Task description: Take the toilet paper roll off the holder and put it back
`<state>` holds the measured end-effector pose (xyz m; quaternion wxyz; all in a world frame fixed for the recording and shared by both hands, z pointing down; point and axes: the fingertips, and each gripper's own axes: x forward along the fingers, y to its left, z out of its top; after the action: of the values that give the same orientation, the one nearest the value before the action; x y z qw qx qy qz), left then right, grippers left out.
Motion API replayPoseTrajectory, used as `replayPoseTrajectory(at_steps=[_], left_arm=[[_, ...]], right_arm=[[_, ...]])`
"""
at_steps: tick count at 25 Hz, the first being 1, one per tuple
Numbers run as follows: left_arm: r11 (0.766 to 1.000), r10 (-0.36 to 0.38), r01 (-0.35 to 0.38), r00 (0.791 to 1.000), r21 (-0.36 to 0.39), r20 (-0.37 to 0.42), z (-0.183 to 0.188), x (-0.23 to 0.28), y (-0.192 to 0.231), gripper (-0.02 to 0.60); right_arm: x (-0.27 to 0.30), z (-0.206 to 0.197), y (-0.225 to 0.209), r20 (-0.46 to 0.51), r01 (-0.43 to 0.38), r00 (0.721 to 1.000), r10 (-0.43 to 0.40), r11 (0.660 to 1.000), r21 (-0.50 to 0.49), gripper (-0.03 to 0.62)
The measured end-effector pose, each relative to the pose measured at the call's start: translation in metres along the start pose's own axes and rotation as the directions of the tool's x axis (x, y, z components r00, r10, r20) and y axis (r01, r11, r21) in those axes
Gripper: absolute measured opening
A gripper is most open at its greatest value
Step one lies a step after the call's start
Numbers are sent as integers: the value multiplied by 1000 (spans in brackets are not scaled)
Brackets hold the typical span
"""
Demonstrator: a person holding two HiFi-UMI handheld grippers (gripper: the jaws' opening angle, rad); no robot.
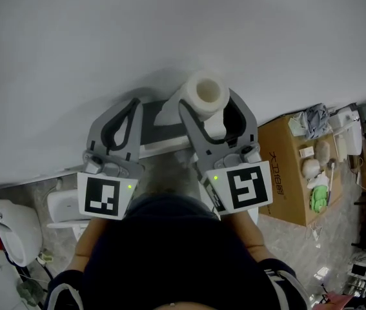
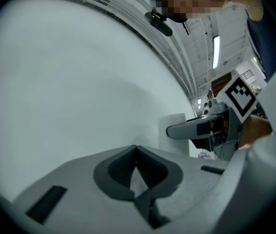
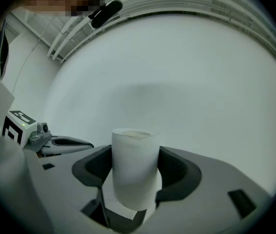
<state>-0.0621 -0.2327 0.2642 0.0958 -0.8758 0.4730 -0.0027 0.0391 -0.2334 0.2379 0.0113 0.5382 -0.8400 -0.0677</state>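
A white toilet paper roll (image 1: 205, 94) (image 3: 134, 169) stands upright between the jaws of my right gripper (image 1: 212, 105) (image 3: 135, 165), which is shut on its sides close to the white wall. My left gripper (image 1: 133, 105) (image 2: 137, 149) is just to its left, jaws pressed together with nothing between them. The left gripper view also shows the roll (image 2: 174, 129) held by the right gripper (image 2: 201, 128). In the right gripper view the left gripper (image 3: 64, 143) shows at the left. A dark grey holder plate (image 1: 159, 126) sits on the wall below, between the grippers; its spindle is hidden.
The white wall (image 1: 170, 31) fills the view ahead. A cardboard box (image 1: 292, 166) with small items on top stands on the floor to the right. A white fixture (image 1: 8, 228) and a white tank-like object (image 1: 63, 205) are low at the left.
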Motion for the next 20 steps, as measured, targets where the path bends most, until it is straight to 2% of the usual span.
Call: replayPoseTrajectory(at_steps=[5, 20], left_arm=[[1000, -5, 5, 1000, -3, 4, 1, 2, -3, -2], [1000, 9, -9, 1000, -12, 6, 2, 5, -5, -2]], right_arm=[[-8, 13, -15, 35, 41, 999, -40, 999, -11, 296], [-23, 17, -53, 40, 137, 990, -137, 990, -10, 296]])
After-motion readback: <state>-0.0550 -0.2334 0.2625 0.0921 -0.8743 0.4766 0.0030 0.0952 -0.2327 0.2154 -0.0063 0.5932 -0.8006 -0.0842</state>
